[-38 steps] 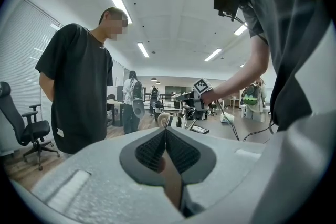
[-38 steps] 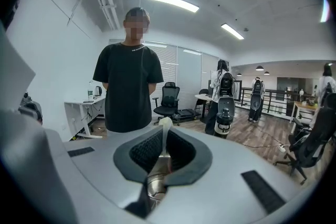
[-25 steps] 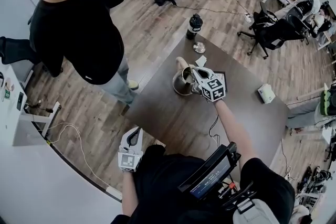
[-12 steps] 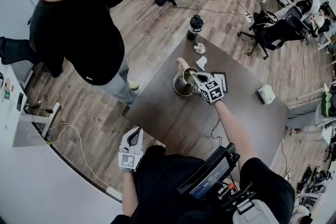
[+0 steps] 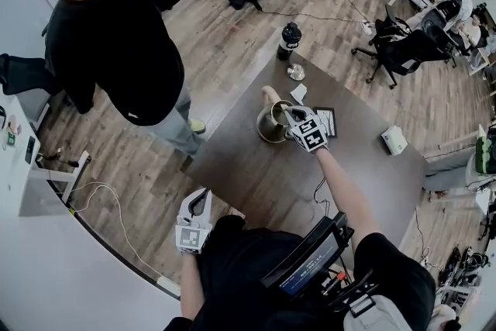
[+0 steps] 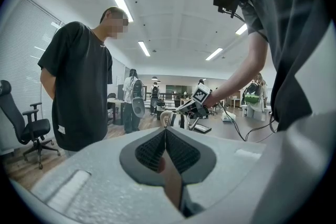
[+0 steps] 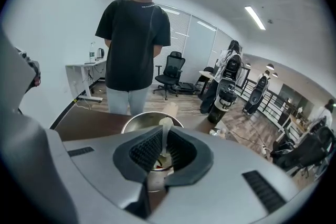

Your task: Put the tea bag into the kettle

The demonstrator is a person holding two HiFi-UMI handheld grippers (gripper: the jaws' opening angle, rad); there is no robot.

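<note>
A steel kettle (image 5: 269, 124) with a pale wooden handle stands open on the dark table (image 5: 256, 174). My right gripper (image 5: 289, 115) hovers over its right rim, shut on the tea bag (image 7: 165, 136), a thin white strip pinched between the pads. In the right gripper view the kettle (image 7: 137, 122) mouth lies directly below the jaws, and the bag's lower end hangs into it. My left gripper (image 5: 198, 201) hangs off the table's near left edge, away from the kettle, shut (image 6: 166, 136) with nothing in it. The left gripper view shows the kettle (image 6: 169, 118) far off.
A black bottle (image 5: 288, 39), a round metal lid (image 5: 294, 71) and a white wrapper (image 5: 298, 93) lie behind the kettle. A dark flat card (image 5: 326, 121) is beside it and a small box (image 5: 394, 139) at the right. A person in black (image 5: 116, 35) stands to the left.
My right gripper has shifted slightly left and nearer over the kettle with the tea bag in it. The left gripper has stayed still.
</note>
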